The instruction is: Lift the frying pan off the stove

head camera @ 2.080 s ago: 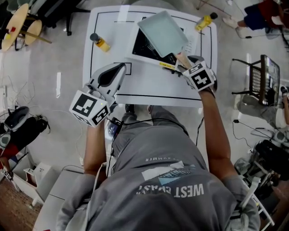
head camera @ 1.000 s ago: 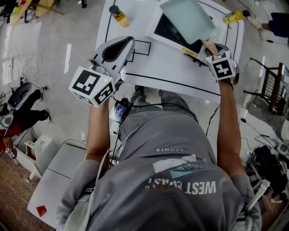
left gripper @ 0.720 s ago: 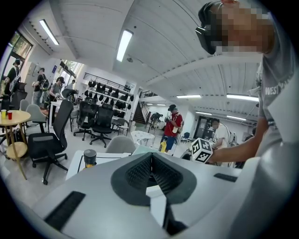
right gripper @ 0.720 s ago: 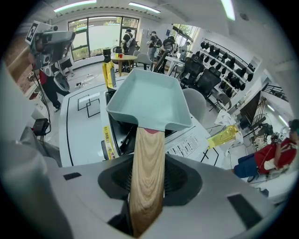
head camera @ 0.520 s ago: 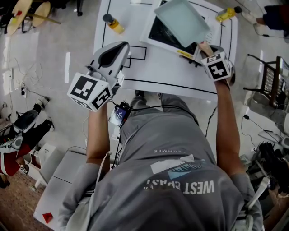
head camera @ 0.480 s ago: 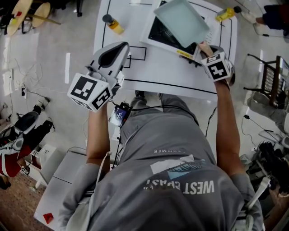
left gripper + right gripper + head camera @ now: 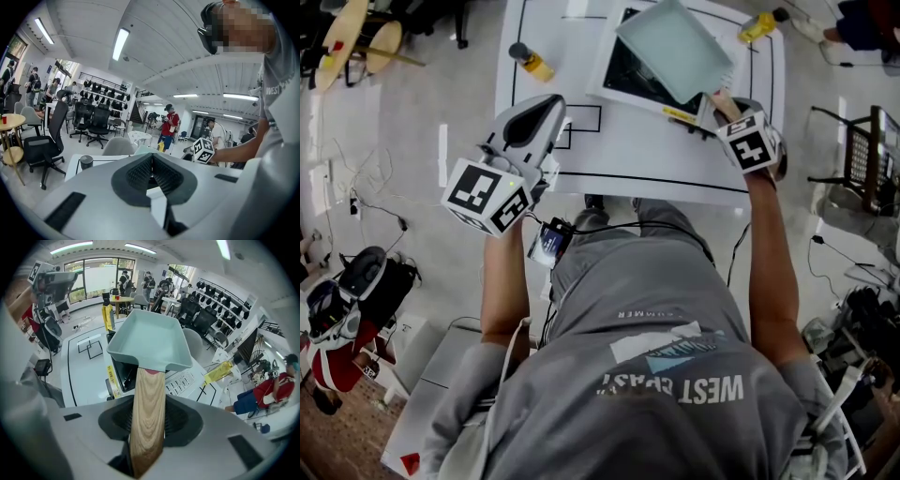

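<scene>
While the right hand-held gripper (image 7: 720,108) clamps the single frying pan (image 7: 675,47), the left hand-held gripper (image 7: 546,111) is closed.

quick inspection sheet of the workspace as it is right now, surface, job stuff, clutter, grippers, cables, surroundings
surface: white table with black marked lines
job's things: frying pan appears raised over the stove
clutter: two yellow bottles on the table
grippers: right gripper shut on the pan's wooden handle; left gripper shut, empty
cables: loose cables on the floor, left
surroundings: office chairs, people standing behind
</scene>
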